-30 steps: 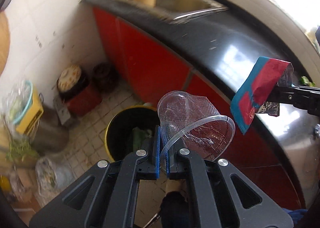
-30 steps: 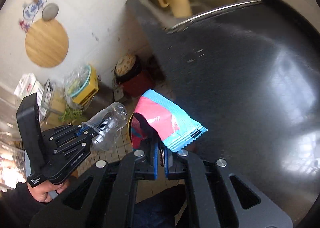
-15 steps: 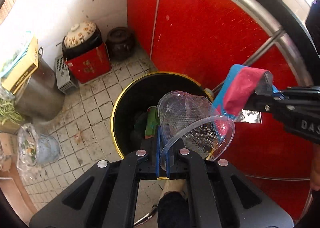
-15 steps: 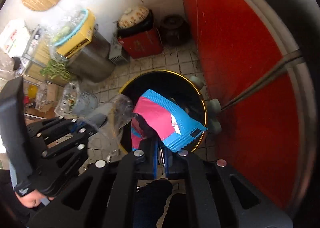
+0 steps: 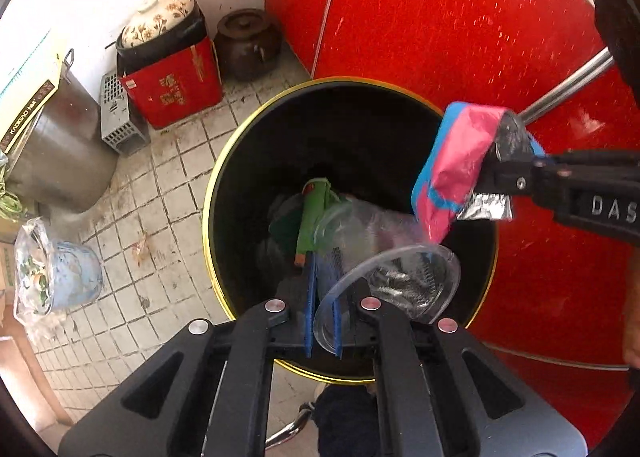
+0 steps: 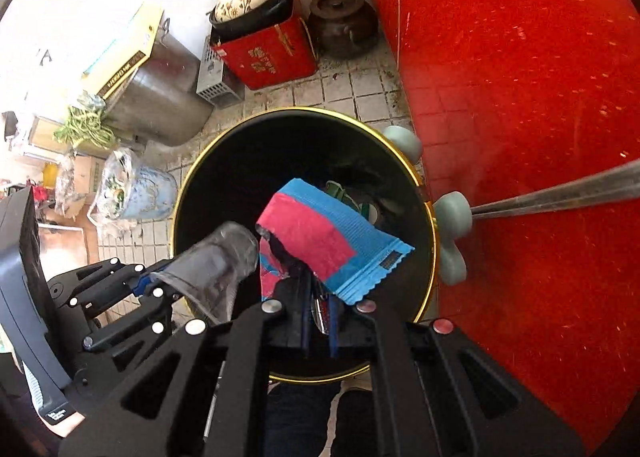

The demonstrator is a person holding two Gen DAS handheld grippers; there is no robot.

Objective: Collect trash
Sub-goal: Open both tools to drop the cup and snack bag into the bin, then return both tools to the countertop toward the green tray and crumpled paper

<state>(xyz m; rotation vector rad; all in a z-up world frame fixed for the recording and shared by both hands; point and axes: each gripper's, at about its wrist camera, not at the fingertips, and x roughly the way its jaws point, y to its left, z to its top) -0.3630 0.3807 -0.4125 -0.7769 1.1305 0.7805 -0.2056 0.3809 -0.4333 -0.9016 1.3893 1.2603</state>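
Both grippers have swung from the counter down over the bin (image 5: 224, 185) — the left gripper (image 5: 322, 289) pinches the plastic cup (image 5: 384, 257), the right gripper (image 6: 318, 309) clamps the wrapper (image 6: 320, 241); both hang above its mouth, ready to drop.

Wrapper (image 6: 320, 241) pinched, above black bin (image 6: 208, 173)
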